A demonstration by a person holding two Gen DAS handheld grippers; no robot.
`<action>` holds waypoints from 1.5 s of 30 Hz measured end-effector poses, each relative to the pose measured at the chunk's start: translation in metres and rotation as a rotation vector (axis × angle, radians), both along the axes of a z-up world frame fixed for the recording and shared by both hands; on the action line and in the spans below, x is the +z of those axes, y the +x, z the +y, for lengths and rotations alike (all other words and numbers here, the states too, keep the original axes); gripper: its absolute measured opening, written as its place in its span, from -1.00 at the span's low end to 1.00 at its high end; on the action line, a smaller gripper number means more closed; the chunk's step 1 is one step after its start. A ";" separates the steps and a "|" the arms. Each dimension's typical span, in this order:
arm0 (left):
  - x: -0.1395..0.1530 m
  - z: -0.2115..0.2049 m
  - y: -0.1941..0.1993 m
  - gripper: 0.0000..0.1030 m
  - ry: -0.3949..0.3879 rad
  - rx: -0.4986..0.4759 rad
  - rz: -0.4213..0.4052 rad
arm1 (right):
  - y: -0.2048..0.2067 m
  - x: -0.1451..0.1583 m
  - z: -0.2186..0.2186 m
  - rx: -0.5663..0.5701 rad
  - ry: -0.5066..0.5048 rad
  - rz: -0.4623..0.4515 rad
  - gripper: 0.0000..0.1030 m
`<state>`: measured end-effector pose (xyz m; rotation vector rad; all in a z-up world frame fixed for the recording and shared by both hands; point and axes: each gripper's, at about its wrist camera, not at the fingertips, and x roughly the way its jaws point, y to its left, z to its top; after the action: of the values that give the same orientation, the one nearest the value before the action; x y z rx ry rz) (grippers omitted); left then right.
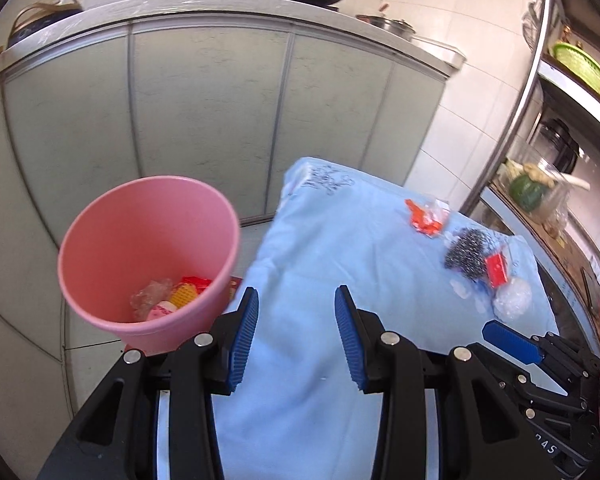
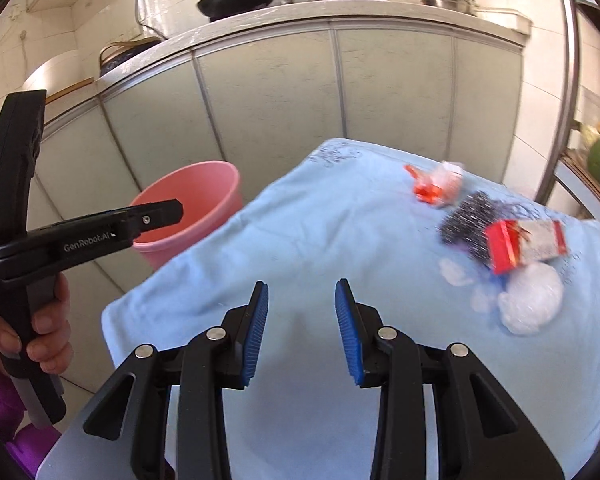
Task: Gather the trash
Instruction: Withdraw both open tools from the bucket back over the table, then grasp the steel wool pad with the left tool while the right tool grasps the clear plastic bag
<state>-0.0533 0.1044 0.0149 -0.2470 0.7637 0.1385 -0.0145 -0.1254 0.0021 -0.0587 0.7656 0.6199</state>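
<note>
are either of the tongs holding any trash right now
No. The left tongs and right tongs are both open with only the blue cloth showing between their pads; nothing is held.

- Both views are evenly and brightly lit by soft daylight; its source cannot be told.
- Strong fisheye bending is seen: the cabinet doors (image 1: 204, 120) and counter edge (image 2: 340, 16) are curved, and black vignetting fills the corners.
- Motion blur is seen on the trash at the far right edge of the blue cloth (image 2: 340, 240), chiefly in the right wrist view.
- Only faint shadows are cast.
- Glare is seen on the wall tiles (image 1: 452, 8).
</note>
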 end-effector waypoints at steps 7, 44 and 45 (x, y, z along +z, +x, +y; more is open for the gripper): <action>-0.003 -0.029 0.016 -0.24 0.003 -0.070 0.007 | 0.002 -0.008 -0.040 -0.102 -0.004 -0.003 -0.31; -0.038 -0.143 0.138 -0.24 0.012 -0.412 0.054 | 0.079 -0.052 -0.130 -0.427 0.081 0.082 -0.26; -0.042 -0.147 0.143 -0.24 0.011 -0.427 0.060 | 0.078 -0.053 -0.130 -0.427 0.085 0.080 -0.28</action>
<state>0.0896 -0.0427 -0.0270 -0.0654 0.8586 -0.2547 0.0639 -0.2556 -0.0504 0.2052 0.7977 0.2481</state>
